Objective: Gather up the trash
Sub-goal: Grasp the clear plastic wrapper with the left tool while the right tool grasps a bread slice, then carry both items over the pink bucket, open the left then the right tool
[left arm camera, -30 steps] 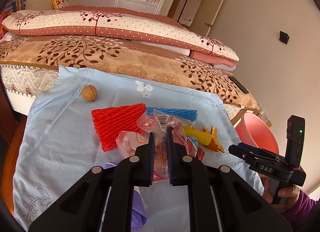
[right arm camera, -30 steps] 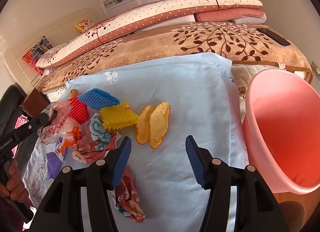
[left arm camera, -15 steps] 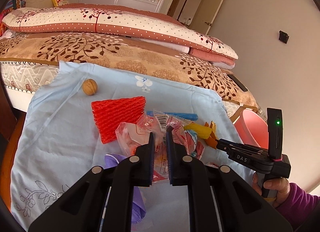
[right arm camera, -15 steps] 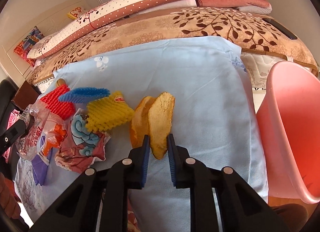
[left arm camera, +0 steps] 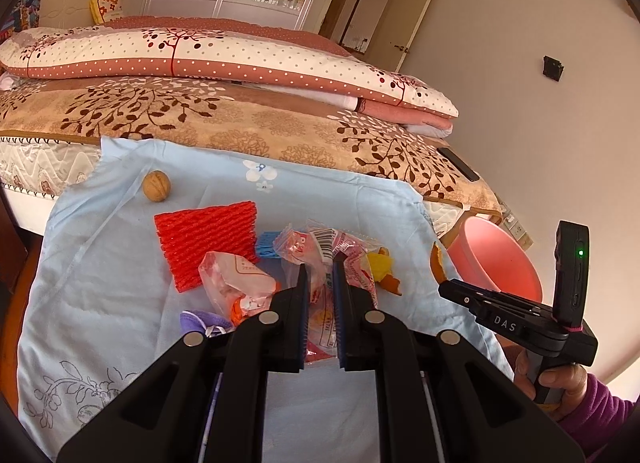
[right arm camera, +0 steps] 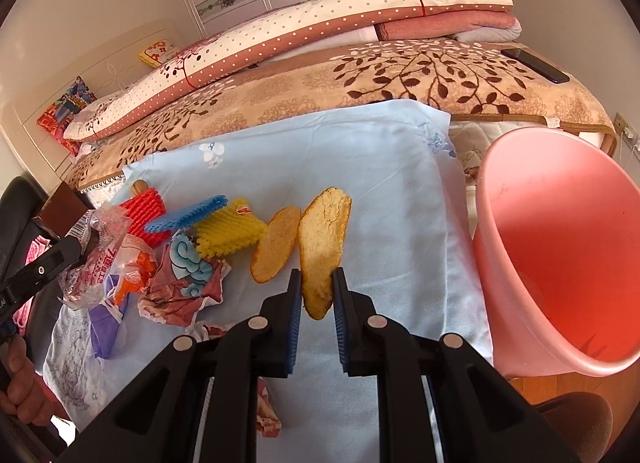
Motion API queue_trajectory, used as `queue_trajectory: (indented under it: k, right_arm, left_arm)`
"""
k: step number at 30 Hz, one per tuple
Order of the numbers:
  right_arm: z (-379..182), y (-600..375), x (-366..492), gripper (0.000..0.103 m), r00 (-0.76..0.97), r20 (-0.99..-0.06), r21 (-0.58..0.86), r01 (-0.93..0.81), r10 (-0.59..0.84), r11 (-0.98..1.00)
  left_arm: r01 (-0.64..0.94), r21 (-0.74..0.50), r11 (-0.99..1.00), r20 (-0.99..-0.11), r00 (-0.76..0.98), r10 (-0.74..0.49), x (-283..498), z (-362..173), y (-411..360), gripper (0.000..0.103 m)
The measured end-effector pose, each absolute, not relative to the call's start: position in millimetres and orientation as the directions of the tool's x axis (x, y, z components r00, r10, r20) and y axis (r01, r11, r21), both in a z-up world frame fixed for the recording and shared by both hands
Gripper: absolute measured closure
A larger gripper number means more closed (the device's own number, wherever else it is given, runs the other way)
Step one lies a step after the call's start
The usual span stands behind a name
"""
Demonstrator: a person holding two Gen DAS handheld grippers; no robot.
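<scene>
Mid-collection: the right gripper (right arm camera: 316, 289) pinches a fruit peel (right arm camera: 322, 247) above the blue cloth (right arm camera: 360, 167); next, carry it to the pink bin (right arm camera: 560, 247) at 3 o'clock. The left gripper (left arm camera: 320, 281) clamps a clear wrapper (left arm camera: 340, 251).

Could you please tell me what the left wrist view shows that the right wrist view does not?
Only the left wrist view shows the whole walnut, the dark wall plate, and the left gripper shut on a clear plastic wrapper. Only the right wrist view shows the second orange peel, the crumpled patterned wrapper, and the right gripper shut on the larger orange peel. Both show the blue cloth, red foam net and pink bucket.
</scene>
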State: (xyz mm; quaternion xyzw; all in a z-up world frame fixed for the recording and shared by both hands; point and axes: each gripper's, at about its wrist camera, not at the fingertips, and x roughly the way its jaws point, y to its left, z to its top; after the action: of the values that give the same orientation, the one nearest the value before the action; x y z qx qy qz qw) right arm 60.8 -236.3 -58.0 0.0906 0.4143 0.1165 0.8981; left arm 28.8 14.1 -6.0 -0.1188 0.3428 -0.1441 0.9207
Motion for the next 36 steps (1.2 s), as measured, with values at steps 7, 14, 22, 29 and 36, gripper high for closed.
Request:
queue_trajectory:
  k: [7, 14, 22, 29, 36]
  right_arm:
    - [-42.4, -261.5, 39.6, 0.089, 0.672, -0.687, 0.274, -0.112, 0.276, 0.955]
    - [-32.9, -298.2, 23.9, 0.089, 0.713, -0.660, 0.298, -0.043, 0.239, 0.954]
    - [-33.8, -343.9, 12.5, 0.089, 0.740, -0.647, 0.319, 0.045, 0.183, 0.947]
    - [-34.8, -377.6, 6.3, 0.089, 0.760, -0.636, 0.329, 0.110, 0.133, 0.938]
    - [-40.7, -399.6, 5.1, 0.088, 0.766, -0.633, 0.342, 0.149, 0.110, 0.928]
  left_arm:
    - [0.230, -0.312, 0.922, -0.587, 0.716, -0.377, 32.3, 3.9, -10.8, 0.093]
    - [0.303, -0.299, 0.905, -0.584, 0.692, -0.425, 39.4, 11.2, -50.0, 0.093]
    - [0.394, -0.279, 0.876, -0.578, 0.659, -0.481, 48.5, 15.7, -105.9, 0.093]
    - [0.456, -0.258, 0.852, -0.587, 0.627, -0.513, 59.6, 15.9, -154.6, 0.092]
    - [0.504, -0.216, 0.836, -0.605, 0.604, -0.520, 66.9, 11.2, -197.9, 0.092]
